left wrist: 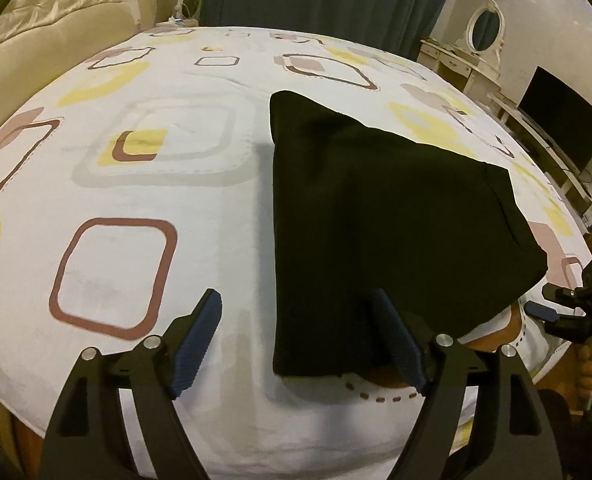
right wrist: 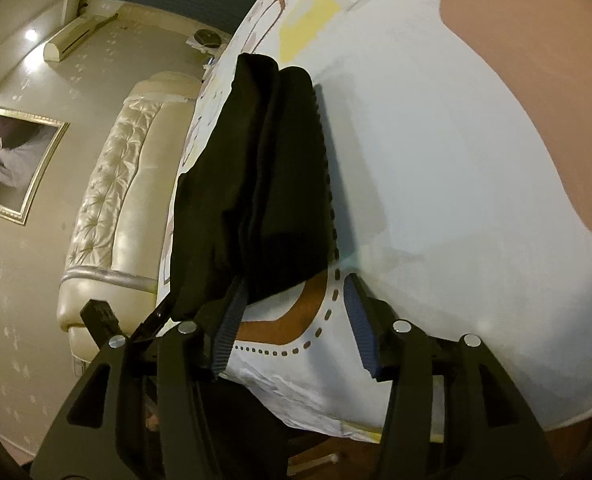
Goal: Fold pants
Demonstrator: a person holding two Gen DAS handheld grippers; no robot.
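Already folded into a thick black bundle, the pants (left wrist: 375, 208) lie on the patterned bed (left wrist: 136, 184). Both the left gripper (left wrist: 296, 344) and right gripper (right wrist: 292, 320) hold their jaws apart, gripping nothing. Soft, limp and light, the cloth is best pinched at an edge or corner.

a bed (left wrist: 144, 184) under a white sheet with coloured squares carries folded black pants (left wrist: 375, 208).

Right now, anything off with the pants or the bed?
Only a small thing: the folded black pants aren't squared. The far edge rises to a peak at one corner, and in the right wrist view the layers sit bunched and uneven. Both grippers are open, clear of the cloth.
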